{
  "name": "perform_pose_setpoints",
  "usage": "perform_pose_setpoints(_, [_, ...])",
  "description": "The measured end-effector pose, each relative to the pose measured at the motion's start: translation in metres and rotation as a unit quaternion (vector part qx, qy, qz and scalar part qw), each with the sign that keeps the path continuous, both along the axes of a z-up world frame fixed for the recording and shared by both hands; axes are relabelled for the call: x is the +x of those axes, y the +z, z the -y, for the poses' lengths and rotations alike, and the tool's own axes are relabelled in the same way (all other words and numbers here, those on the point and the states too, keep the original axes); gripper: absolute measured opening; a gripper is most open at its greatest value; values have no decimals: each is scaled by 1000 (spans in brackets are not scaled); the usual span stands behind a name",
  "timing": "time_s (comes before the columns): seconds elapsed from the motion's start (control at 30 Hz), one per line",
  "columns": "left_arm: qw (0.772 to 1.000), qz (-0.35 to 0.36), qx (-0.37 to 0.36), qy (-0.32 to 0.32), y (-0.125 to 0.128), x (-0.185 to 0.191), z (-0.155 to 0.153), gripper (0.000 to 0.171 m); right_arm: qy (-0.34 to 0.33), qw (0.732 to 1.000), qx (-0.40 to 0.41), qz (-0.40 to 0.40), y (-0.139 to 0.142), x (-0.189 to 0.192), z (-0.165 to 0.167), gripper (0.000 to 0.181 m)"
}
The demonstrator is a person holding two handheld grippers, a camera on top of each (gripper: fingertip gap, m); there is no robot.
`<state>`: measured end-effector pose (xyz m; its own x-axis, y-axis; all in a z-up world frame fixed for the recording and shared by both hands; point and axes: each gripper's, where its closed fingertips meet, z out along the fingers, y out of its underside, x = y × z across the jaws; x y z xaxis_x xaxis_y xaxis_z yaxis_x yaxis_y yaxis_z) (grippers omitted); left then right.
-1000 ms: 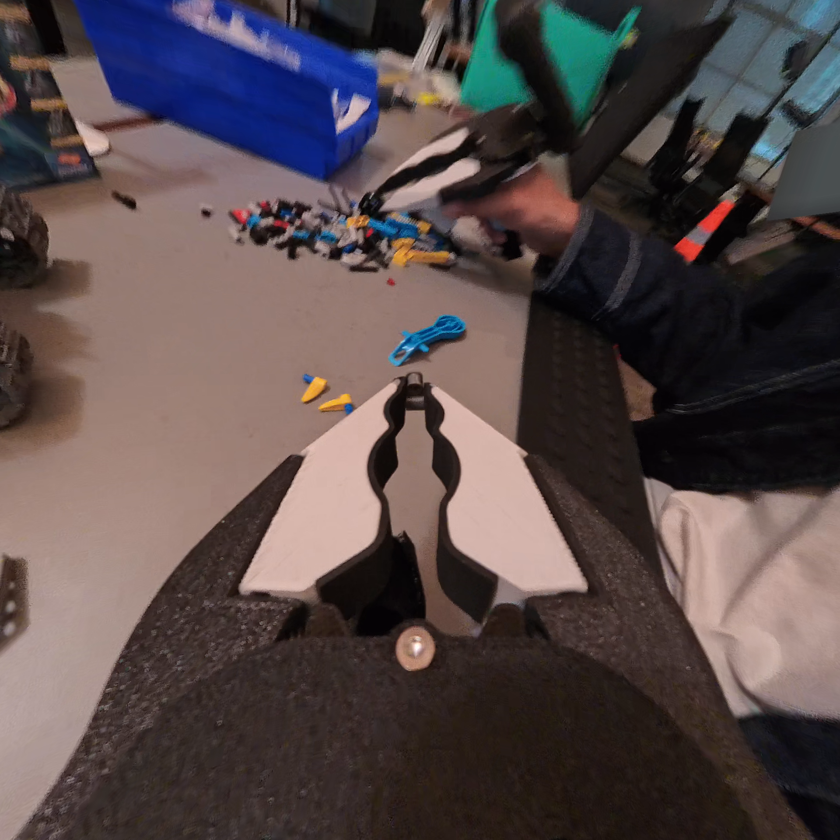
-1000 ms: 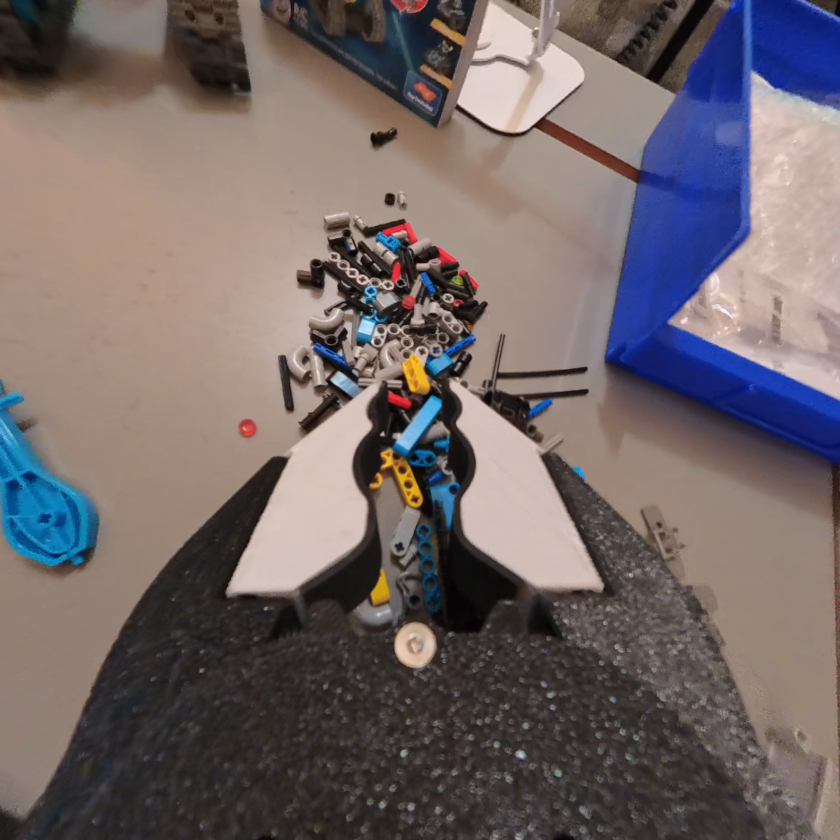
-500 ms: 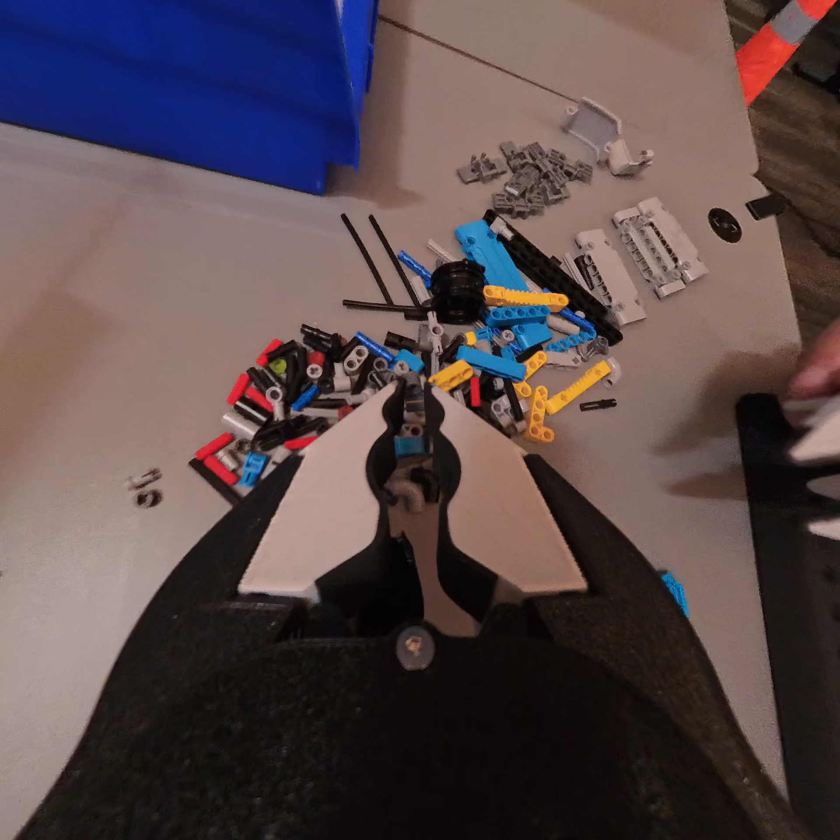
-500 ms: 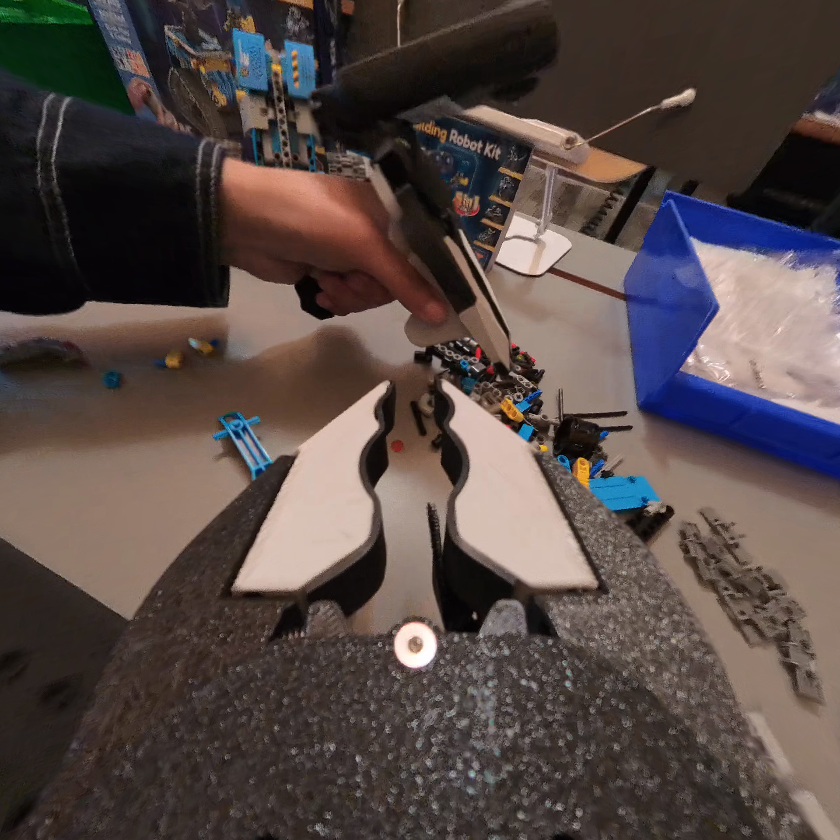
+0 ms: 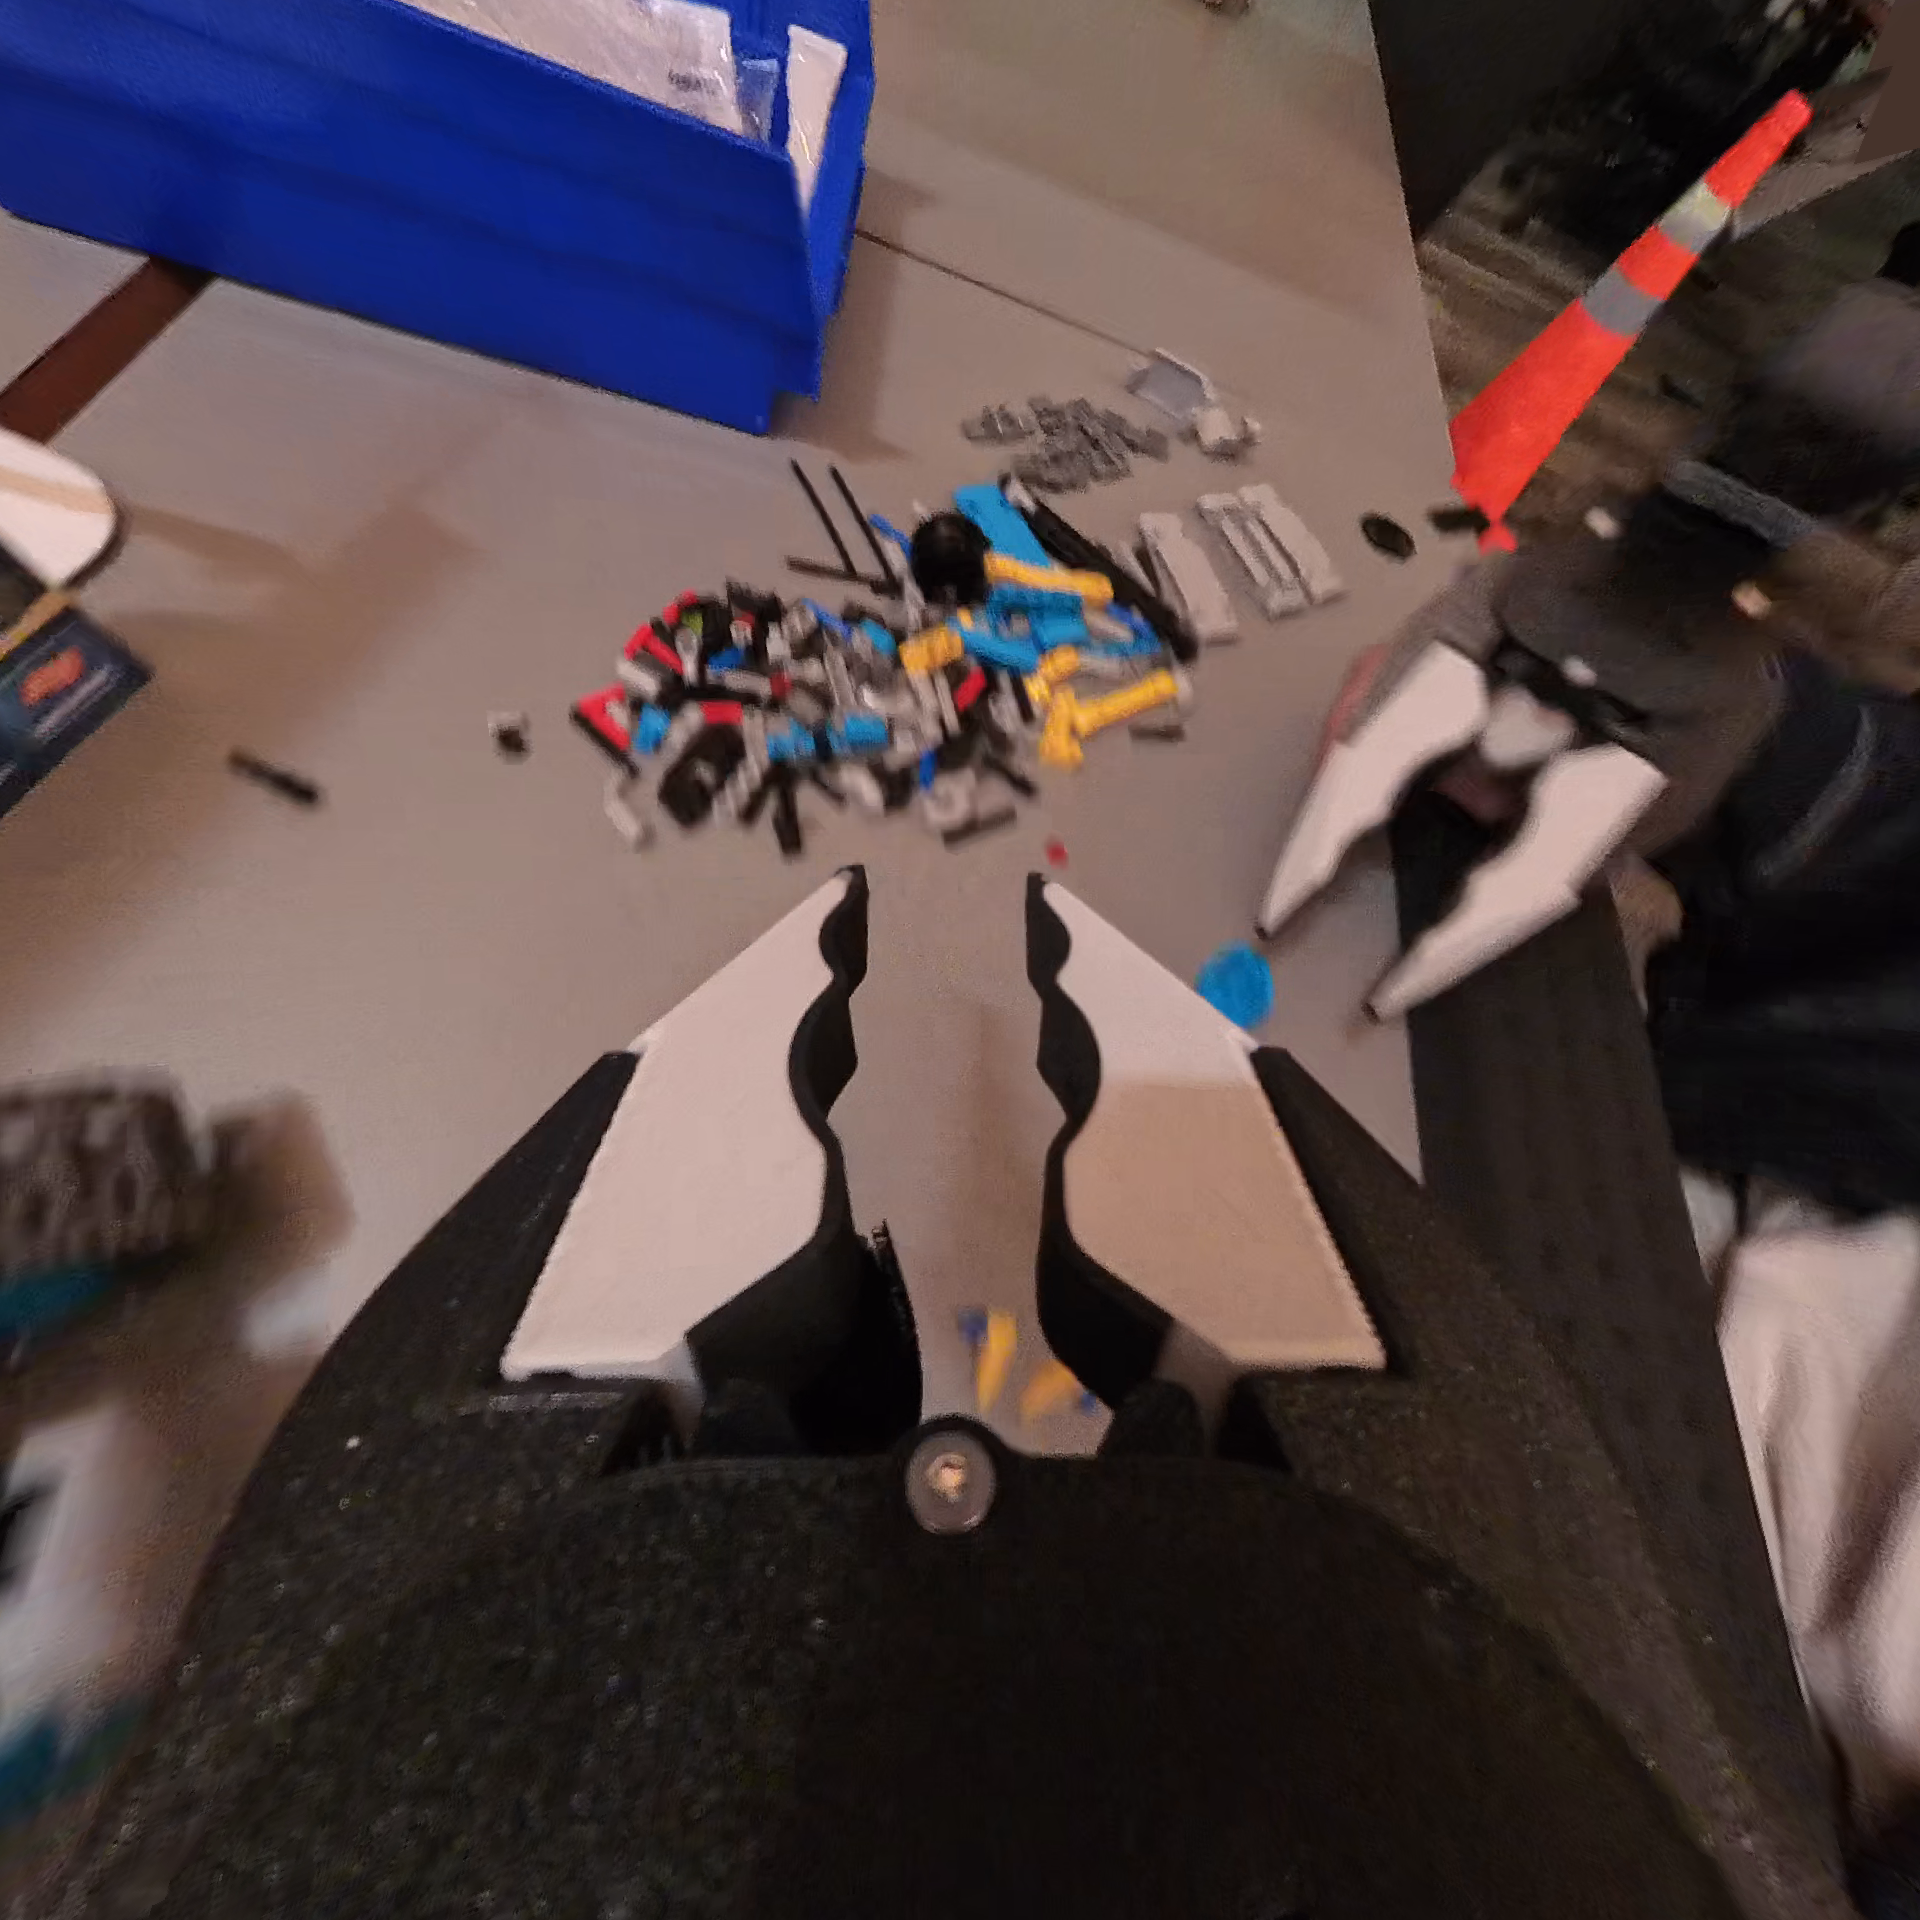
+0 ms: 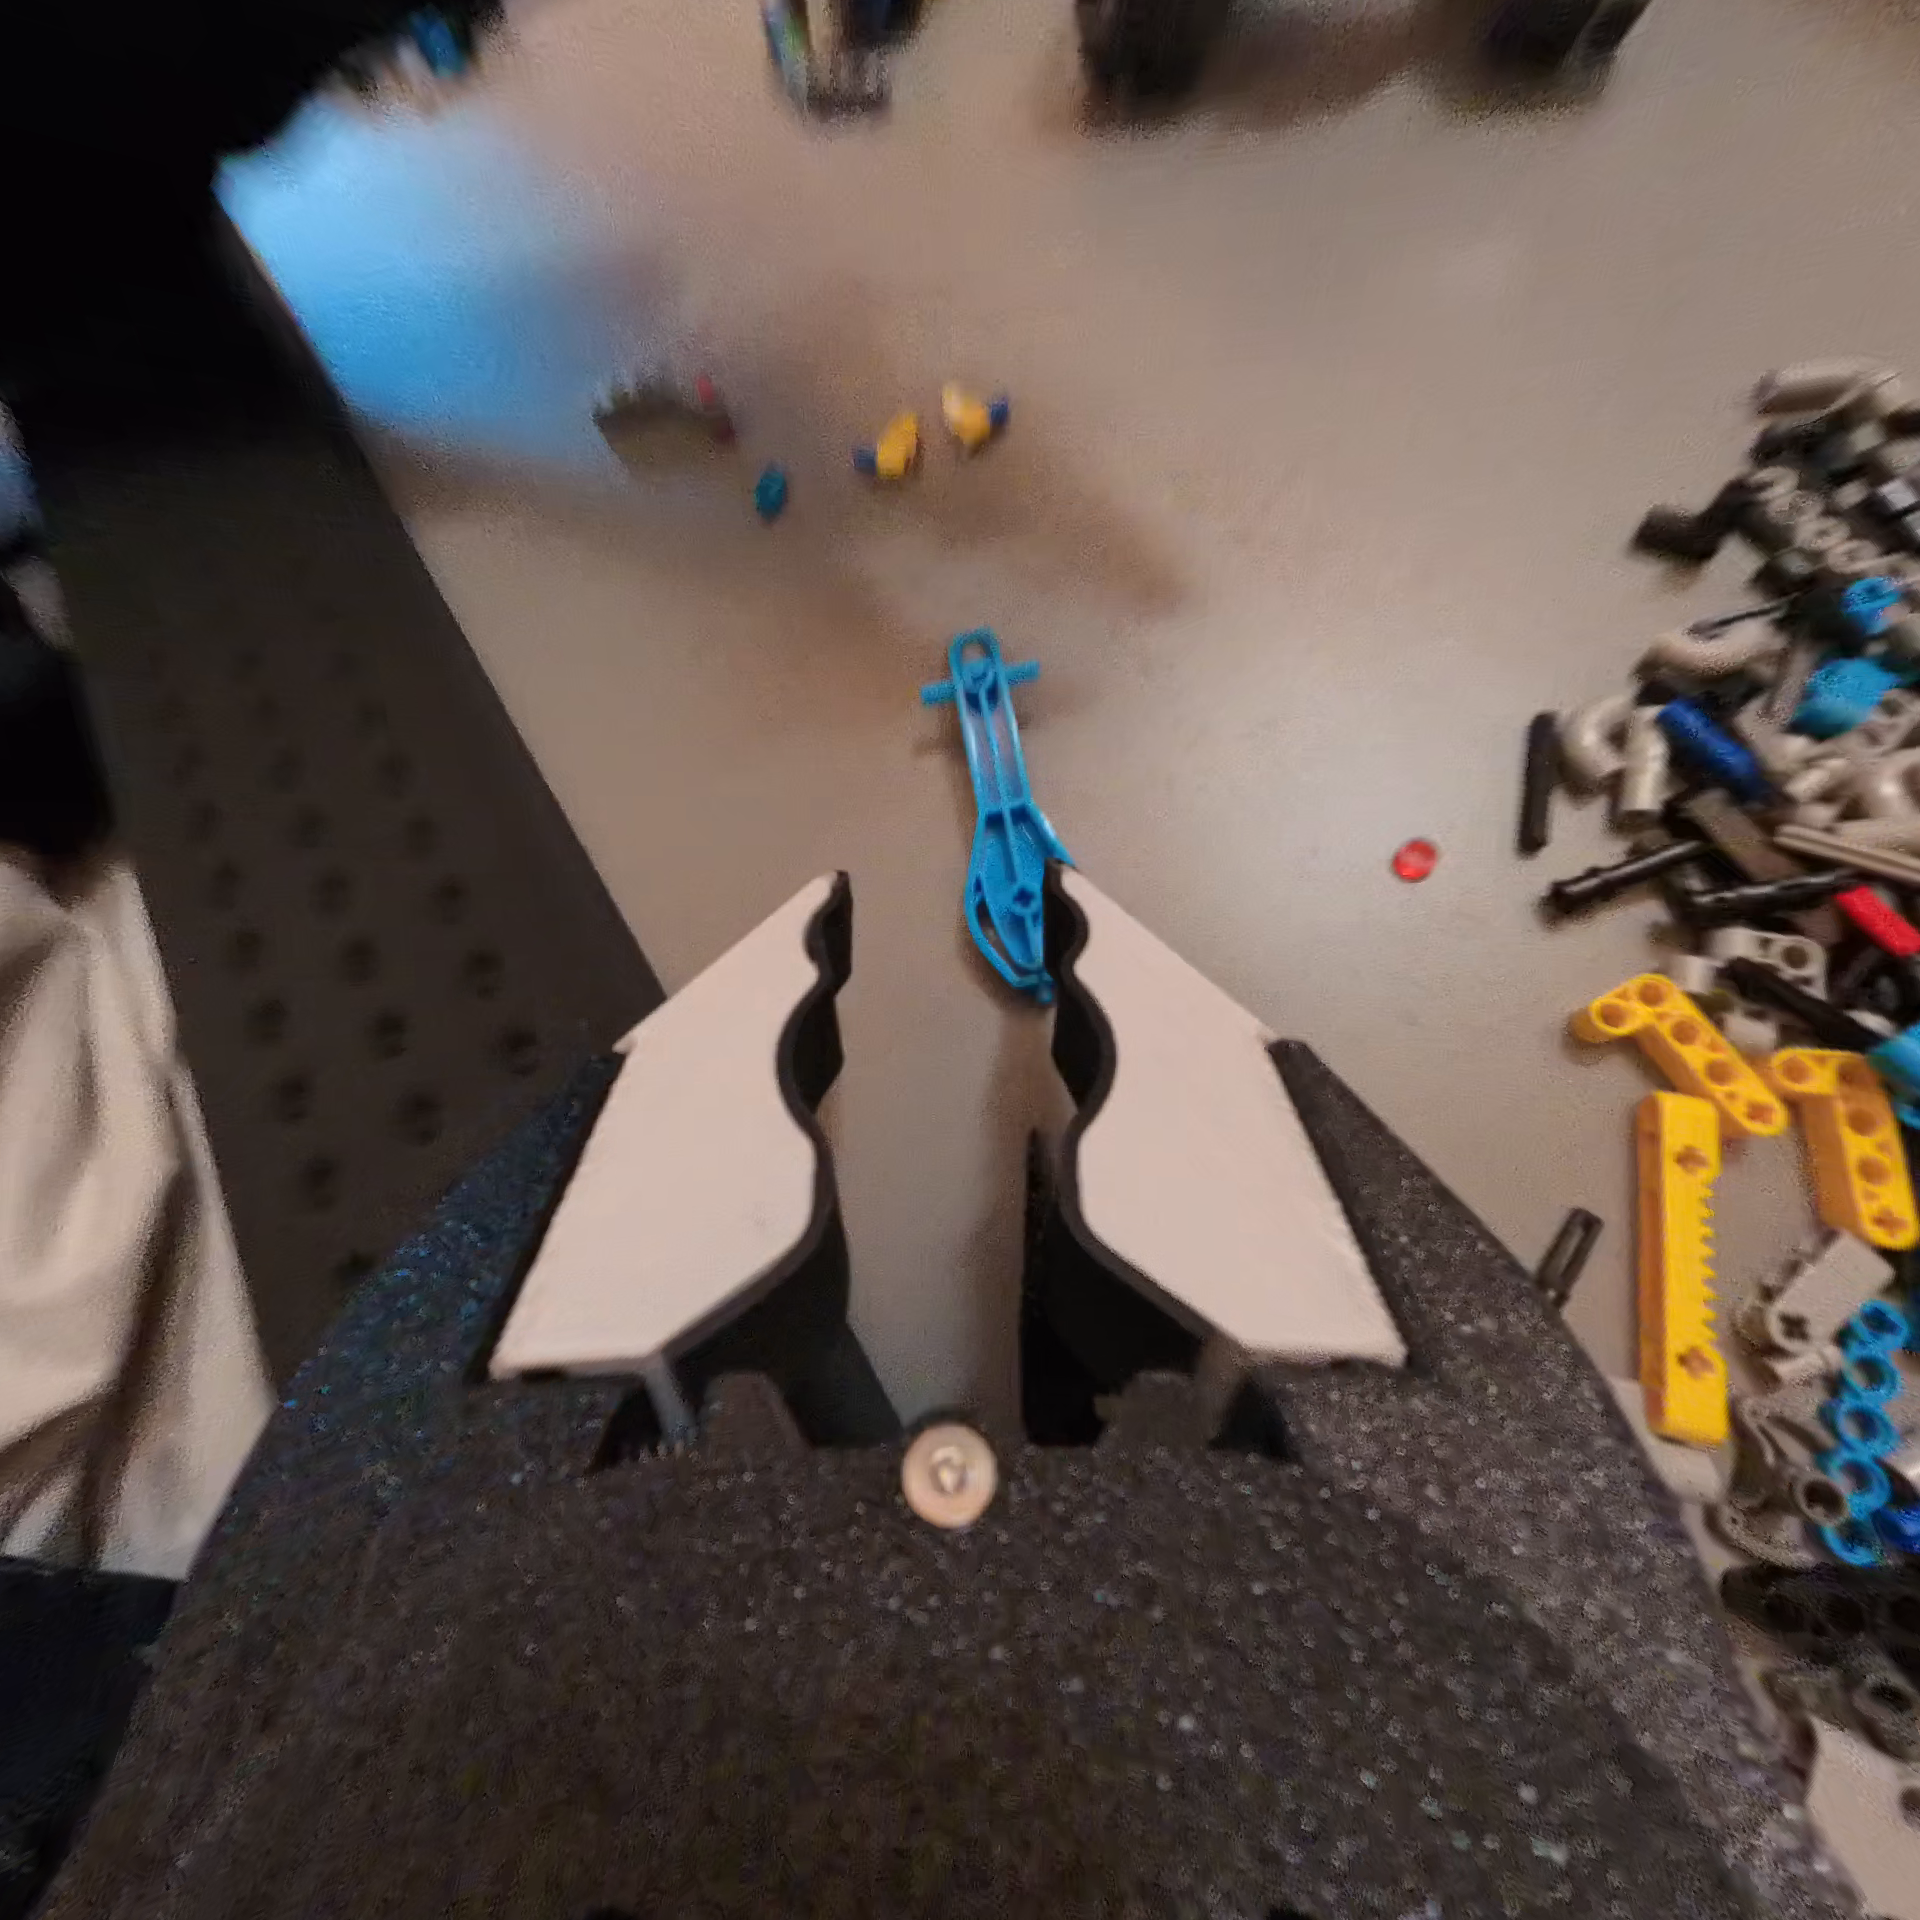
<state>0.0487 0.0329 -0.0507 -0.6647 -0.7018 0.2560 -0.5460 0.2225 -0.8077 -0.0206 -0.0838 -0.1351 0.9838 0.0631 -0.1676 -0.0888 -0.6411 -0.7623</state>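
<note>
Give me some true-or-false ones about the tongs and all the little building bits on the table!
1. The left tongs are open with nothing between them. True.
2. The right tongs are squeezing a yellow beam. False: they are open and hold nothing; the yellow beam lies off to their side.
3. A long light-blue piece lies on the table by one tip of the right tongs. True.
4. The blue bin stands on top of the pile of small parts. False: it stands on the table beyond the pile.
5. A small red round piece lies apart from the pile. True.
</note>
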Motion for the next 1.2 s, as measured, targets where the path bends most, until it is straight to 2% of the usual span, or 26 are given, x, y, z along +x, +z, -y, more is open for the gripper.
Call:
perform_pose_setpoints(0.07, [999,14,37,14,-4,-49,-30,29,9,997,-44,55,-17,-1,-6,35])
perform_pose_setpoints(0.17, [996,12,70,58,-25,-118,-70,27,14,996,-22,84,-8,-7,-25,35])
perform_pose_setpoints(0.3, [995,-30,41,85,-59,-184,-71,27,36,996,32,69,8,-35,-66,31])
perform_pose_setpoints(0.4, [993,-29,42,108,-78,-193,-61,27,73,994,5,77,-4,-62,-99,34])
perform_pose_setpoints(0.5, [993,-23,45,102,-84,-185,-46,27,86,989,-3,116,-9,-73,-127,34])
perform_pose_setpoints(0.6, [994,-18,60,87,-89,-169,-35,28,99,990,-2,105,-12,-83,-140,32])
perform_pose_setpoints(0.7, [990,-40,110,73,-108,-160,-32,27,100,991,13,87,-10,-83,-141,30])
perform_pose_setpoints(0.77, [989,-38,118,77,-108,-158,-34,6,95,992,38,67,-2,-82,-140,28])
perform_pose_setpoints(0.8, [993,-40,89,73,-102,-159,-29,6,89,993,55,54,4,-80,-140,27])
perform_pose_setpoints(0.87, [996,-27,-52,68,-71,-160,-13,6,75,992,102,8,23,-78,-140,25])
perform_pose_setpoints(0.97, [969,-6,-237,68,-24,-161,-9,6,76,966,205,-136,69,-84,-136,23])
perform_pose_setpoints(1.07, [948,4,-314,58,-4,-162,-6,5,89,928,268,-242,99,-91,-129,16])
perform_pose_setpoints(1.2, [930,10,-366,45,9,-163,0,5,83,925,276,-248,101,-88,-126,9])
